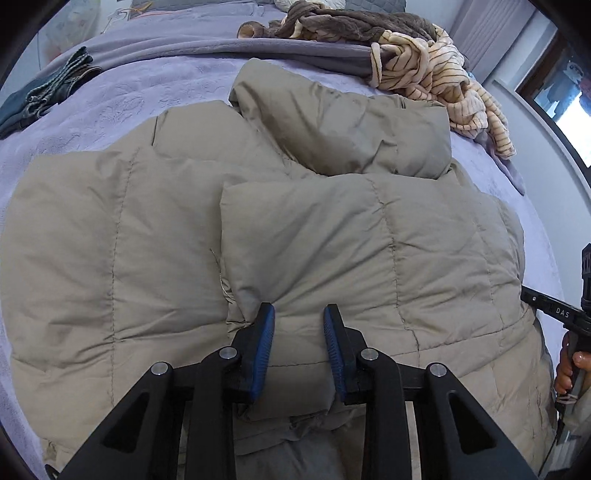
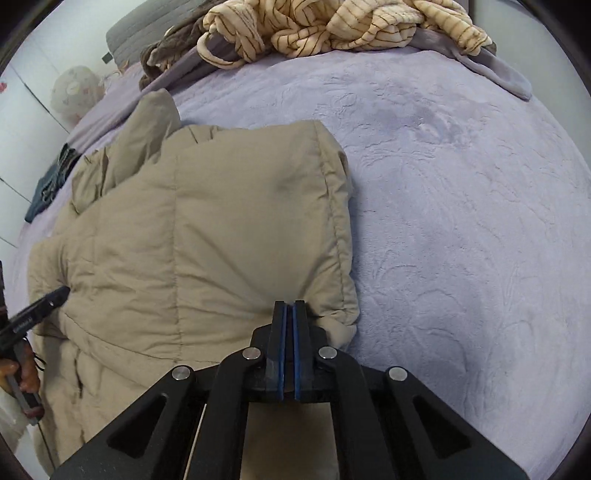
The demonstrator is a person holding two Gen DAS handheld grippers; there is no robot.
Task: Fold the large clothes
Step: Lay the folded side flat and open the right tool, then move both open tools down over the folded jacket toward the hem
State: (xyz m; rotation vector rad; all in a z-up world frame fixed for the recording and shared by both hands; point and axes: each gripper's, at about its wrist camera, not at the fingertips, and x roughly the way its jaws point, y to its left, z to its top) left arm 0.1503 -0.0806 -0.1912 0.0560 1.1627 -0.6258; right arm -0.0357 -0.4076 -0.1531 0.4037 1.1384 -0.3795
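A beige quilted puffer jacket (image 1: 155,240) lies spread on the lavender bed cover (image 1: 122,96), with one padded panel (image 1: 369,236) folded over its middle. My left gripper (image 1: 299,314) points down at the near edge of that panel. A thick roll of the fabric fills the gap between its blue pads (image 1: 263,347), and creases run in to the fingertips. In the right wrist view the jacket (image 2: 229,221) ends at a folded corner. My right gripper (image 2: 290,304) is shut there, pads together, and the fabric bunches at its tips.
A cream striped garment (image 1: 436,77) and a brown one (image 1: 332,22) are heaped at the far side of the bed. Dark clothes (image 1: 48,96) lie at the far left. A hand (image 1: 569,369) shows at the right edge. Bare bed cover (image 2: 461,221) spreads right of the jacket.
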